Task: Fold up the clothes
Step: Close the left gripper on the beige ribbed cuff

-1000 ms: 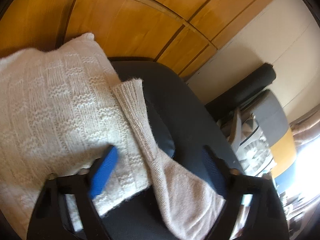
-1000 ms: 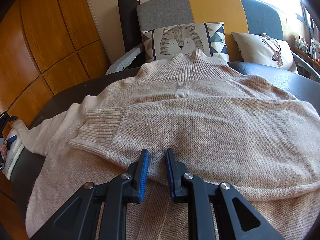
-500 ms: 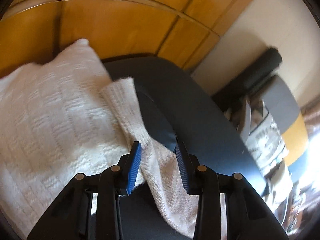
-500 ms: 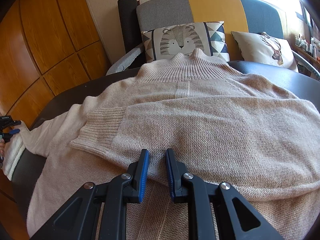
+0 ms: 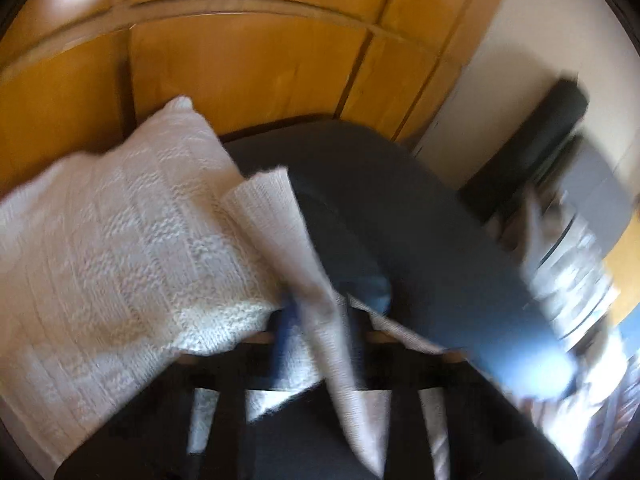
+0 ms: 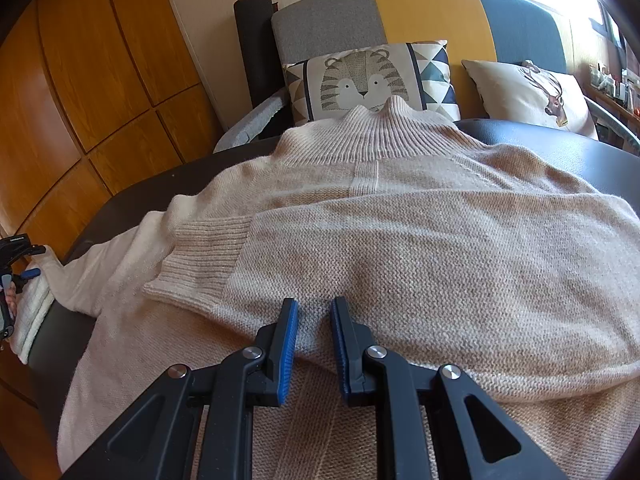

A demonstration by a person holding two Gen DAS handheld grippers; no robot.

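A beige turtleneck sweater [image 6: 400, 248] lies spread flat across a dark, rounded table [image 6: 592, 156], its ribbed collar pointing away toward a sofa. One sleeve is folded across the sweater's body, with its ribbed cuff [image 6: 204, 256] resting on the sweater's left half.

The right gripper [image 6: 314, 332] sits at the sweater's near side, its black arms ending in blue pads. Its jaws stand a little apart with a fold of the crossed sleeve bunched between them — the knit fills the gap, and the pads appear to pinch it.

The sweater's other sleeve [image 5: 296, 264] trails off the sweater's left shoulder toward the table edge. The left gripper [image 5: 316, 320] has just closed on this sleeve: in the blurred left wrist view the pale knit runs straight through its jaws, which are pressed together on the cloth. The sleeve's ribbed end lies beyond the gripper, next to a white knitted cushion [image 5: 120, 264] beside the sweater's left sleeve.

From the right wrist view the left gripper shows small at the sweater's far left, held by a hand [image 6: 9, 296] that is only partly visible.

Beyond the sweater's collar, a cushion with a tiger face [image 6: 368, 80] leans against the sofa [image 6: 424, 12], and a deer cushion [image 6: 532, 96] sits to the right of it. Orange wooden panels [image 6: 100, 80] cover the wall left of the sweater.
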